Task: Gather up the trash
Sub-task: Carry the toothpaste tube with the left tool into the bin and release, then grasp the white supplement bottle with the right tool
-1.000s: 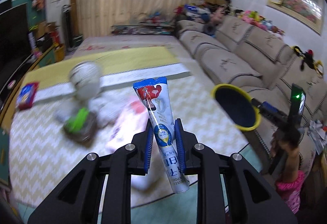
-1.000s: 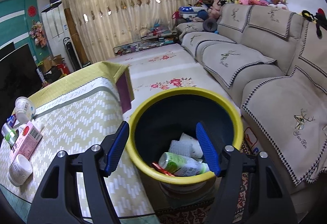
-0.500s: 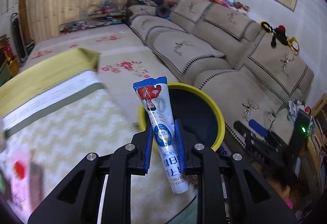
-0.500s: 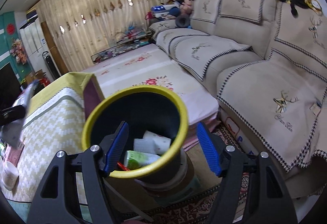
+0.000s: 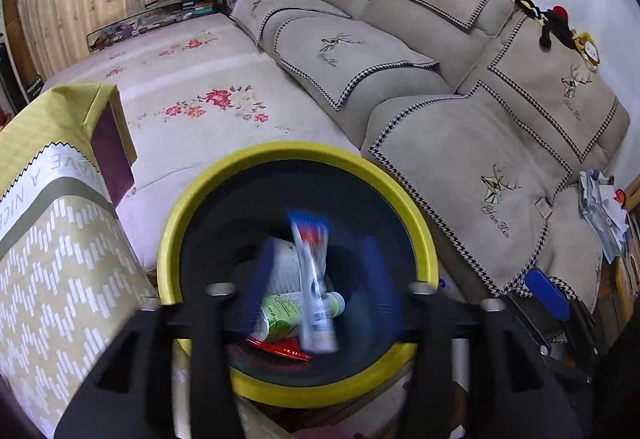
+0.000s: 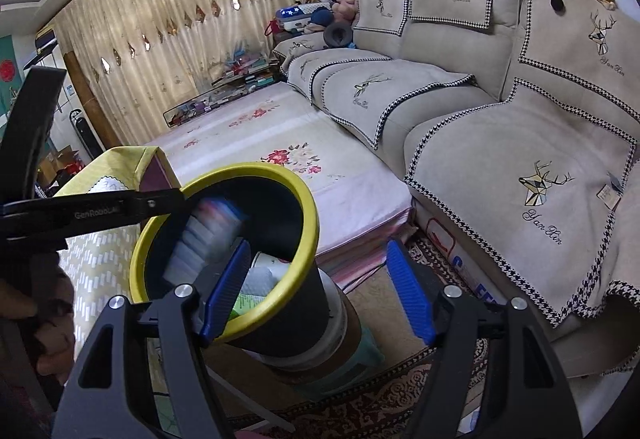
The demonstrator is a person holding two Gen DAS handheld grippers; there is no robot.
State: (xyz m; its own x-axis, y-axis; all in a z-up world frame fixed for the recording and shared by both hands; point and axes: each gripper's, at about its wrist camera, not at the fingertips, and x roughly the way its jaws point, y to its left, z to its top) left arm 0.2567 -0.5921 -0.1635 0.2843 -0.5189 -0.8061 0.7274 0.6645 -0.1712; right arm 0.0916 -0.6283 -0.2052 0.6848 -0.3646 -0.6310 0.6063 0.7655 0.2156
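A black trash bin with a yellow rim point(image 5: 424, 239) stands beside the table. In the left wrist view my left gripper point(image 5: 316, 279) is open right above the bin mouth, fingers blurred. The white, blue and red toothpaste tube point(image 5: 314, 287) is loose between the jaws, blurred, dropping into the bin. A green-and-white bottle point(image 5: 280, 313) and a red wrapper point(image 5: 276, 349) lie inside. In the right wrist view my right gripper point(image 6: 316, 291) is open and empty, just right of the bin point(image 6: 304, 195), with the falling tube point(image 6: 204, 235) blurred inside it.
A table with a yellow zigzag cloth point(image 5: 48, 279) is left of the bin. A beige sofa point(image 5: 500, 143) runs along the right. A floral mat point(image 5: 208, 87) covers the floor beyond. A patterned rug point(image 6: 400, 391) lies under the bin's stand.
My left gripper swung from over the table to above the bin, opened and let go of the toothpaste tube, which is falling in. The right gripper drifted right of the bin.
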